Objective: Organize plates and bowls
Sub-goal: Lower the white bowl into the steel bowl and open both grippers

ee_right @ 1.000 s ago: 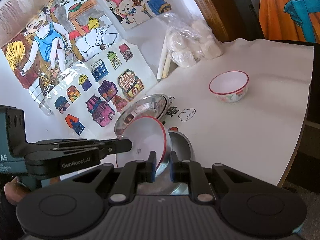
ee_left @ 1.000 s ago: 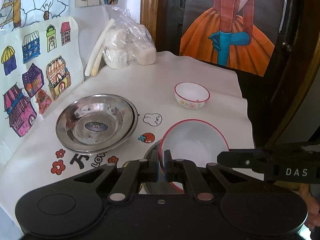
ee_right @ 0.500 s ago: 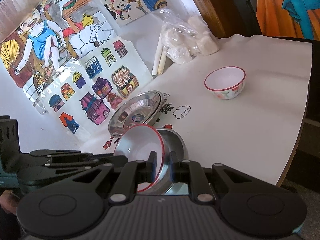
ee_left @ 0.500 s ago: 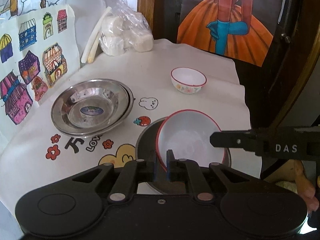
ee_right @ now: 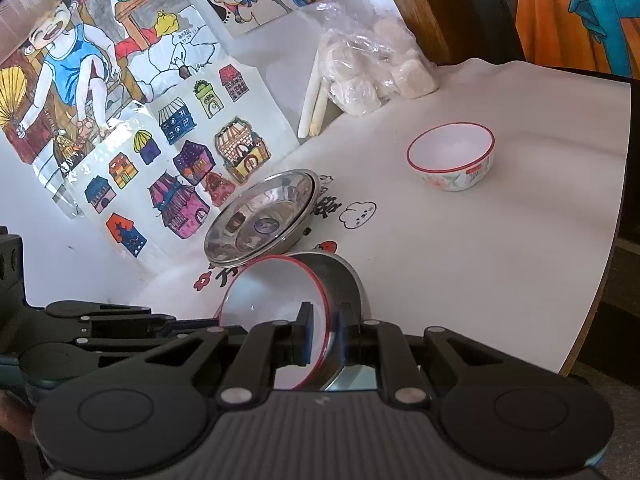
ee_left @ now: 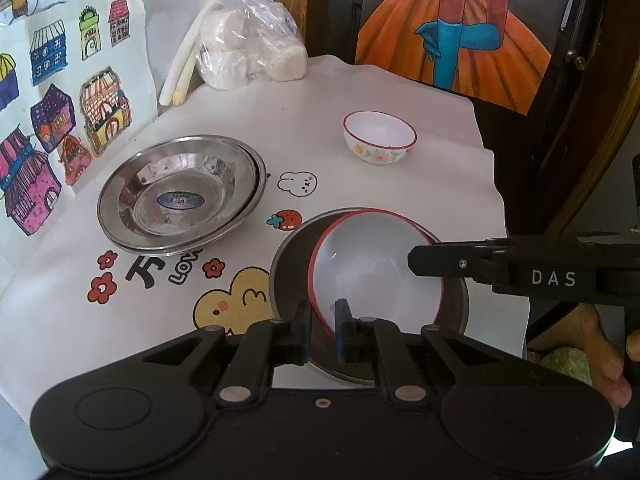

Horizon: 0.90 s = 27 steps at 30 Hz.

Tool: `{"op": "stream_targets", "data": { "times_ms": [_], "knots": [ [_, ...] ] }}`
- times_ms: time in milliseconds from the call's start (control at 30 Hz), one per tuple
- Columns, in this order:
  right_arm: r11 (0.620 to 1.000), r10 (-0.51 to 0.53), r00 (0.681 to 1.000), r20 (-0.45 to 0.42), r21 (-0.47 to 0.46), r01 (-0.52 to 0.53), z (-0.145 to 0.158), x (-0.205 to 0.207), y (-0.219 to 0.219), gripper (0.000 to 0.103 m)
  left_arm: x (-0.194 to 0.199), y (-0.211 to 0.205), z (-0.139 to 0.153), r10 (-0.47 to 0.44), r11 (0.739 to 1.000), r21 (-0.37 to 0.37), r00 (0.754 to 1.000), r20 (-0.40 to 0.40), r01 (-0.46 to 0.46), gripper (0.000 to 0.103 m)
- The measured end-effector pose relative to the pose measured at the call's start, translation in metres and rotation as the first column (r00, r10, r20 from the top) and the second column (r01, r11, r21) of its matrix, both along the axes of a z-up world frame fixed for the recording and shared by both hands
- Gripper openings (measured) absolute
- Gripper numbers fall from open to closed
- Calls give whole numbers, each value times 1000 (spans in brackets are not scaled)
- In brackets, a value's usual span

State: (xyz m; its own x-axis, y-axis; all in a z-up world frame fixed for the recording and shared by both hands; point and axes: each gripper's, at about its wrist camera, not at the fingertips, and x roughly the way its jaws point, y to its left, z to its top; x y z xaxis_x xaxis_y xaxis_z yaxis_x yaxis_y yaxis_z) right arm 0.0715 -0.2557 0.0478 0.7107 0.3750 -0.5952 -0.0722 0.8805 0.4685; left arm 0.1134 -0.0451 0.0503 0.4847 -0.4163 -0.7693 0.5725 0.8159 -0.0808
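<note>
A large white bowl with a red rim point(ee_left: 376, 272) leans tilted inside a steel plate point(ee_left: 288, 268) at the near edge of the table. My left gripper point(ee_left: 322, 332) has the bowl's near rim between its pads; its jaws are opening and a gap shows beside the rim. My right gripper point(ee_right: 325, 336) is shut on the opposite rim of the same bowl point(ee_right: 268, 304), over the steel plate point(ee_right: 344, 280). From the left wrist view, the right gripper point(ee_left: 416, 260) reaches in from the right. A small flowered bowl point(ee_left: 379, 136) stands alone farther back.
Two stacked steel plates point(ee_left: 180, 196) sit left of centre on the printed white tablecloth point(ee_left: 120, 320). A bag of white buns point(ee_left: 248, 52) and a white stick lie at the back by the wall drawings. The table edge point(ee_right: 600, 280) runs along the right. A person's hand point(ee_left: 608, 360) holds the right gripper.
The white bowl has come down and now leans in the steel plate. My left jaws have parted a little around its rim. The right grip is unchanged.
</note>
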Motion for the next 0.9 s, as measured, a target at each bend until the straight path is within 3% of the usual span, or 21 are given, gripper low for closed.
{"op": "stream_targets", "data": {
  "times_ms": [533,900],
  "knots": [
    [1000,1,1000,1,-6,-1,-2,2,2,14,3,0,-3,9,1000,-4,1000,-19,-9,13],
    [1000,9,1000,14,-6,-9,0,3,2,14,2,2,5,16,1000,-9,1000,12,-16,17]
  ]
}}
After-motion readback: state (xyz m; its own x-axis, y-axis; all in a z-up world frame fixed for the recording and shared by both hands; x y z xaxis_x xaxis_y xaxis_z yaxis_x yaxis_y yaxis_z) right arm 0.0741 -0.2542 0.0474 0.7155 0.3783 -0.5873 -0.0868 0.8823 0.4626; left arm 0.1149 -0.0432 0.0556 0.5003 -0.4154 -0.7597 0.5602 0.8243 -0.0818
